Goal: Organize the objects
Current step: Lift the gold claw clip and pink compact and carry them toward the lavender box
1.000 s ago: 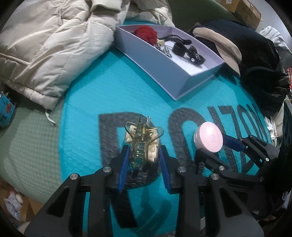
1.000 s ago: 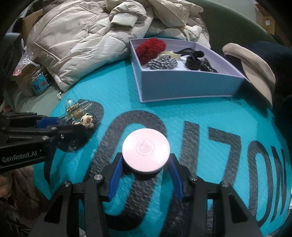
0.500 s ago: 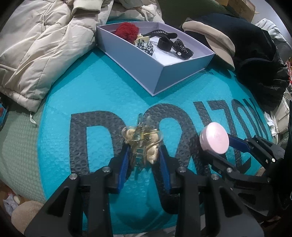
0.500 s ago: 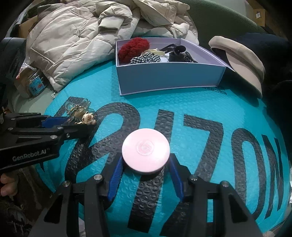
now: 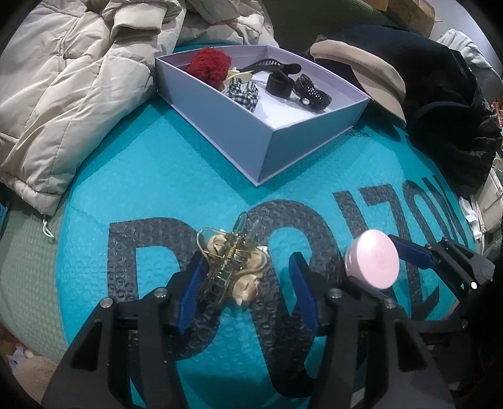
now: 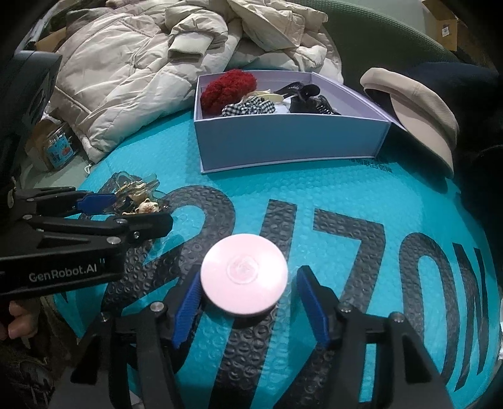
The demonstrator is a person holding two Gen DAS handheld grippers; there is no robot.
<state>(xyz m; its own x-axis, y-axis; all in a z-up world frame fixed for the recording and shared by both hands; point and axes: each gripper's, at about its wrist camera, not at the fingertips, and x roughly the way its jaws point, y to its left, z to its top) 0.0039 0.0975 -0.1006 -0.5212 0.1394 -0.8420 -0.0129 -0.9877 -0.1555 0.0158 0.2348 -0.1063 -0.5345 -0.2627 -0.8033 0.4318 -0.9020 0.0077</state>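
You're letting go with both grippers, left gripper (image 5: 246,284) jaws just spreading off the hair clip (image 5: 231,262), right gripper (image 6: 250,297) jaws spreading off the pink jar (image 6: 243,280), both resting on the near teal mat (image 5: 163,176), so next likely needs regrasping toward the far box (image 6: 283,138).

This looks like a lived-in room of a home, cluttered rather than tidy. A cream puffer jacket (image 5: 72,103) lies crumpled beside a beige cap (image 6: 418,107) and dark clothing (image 5: 440,103), all heaped around a teal bubble mailer (image 6: 330,201). A lavender box (image 6: 283,141) holds hair accessories, a labelled jar (image 6: 58,148) stands nearby, and cardboard boxes (image 5: 408,12) sit behind.
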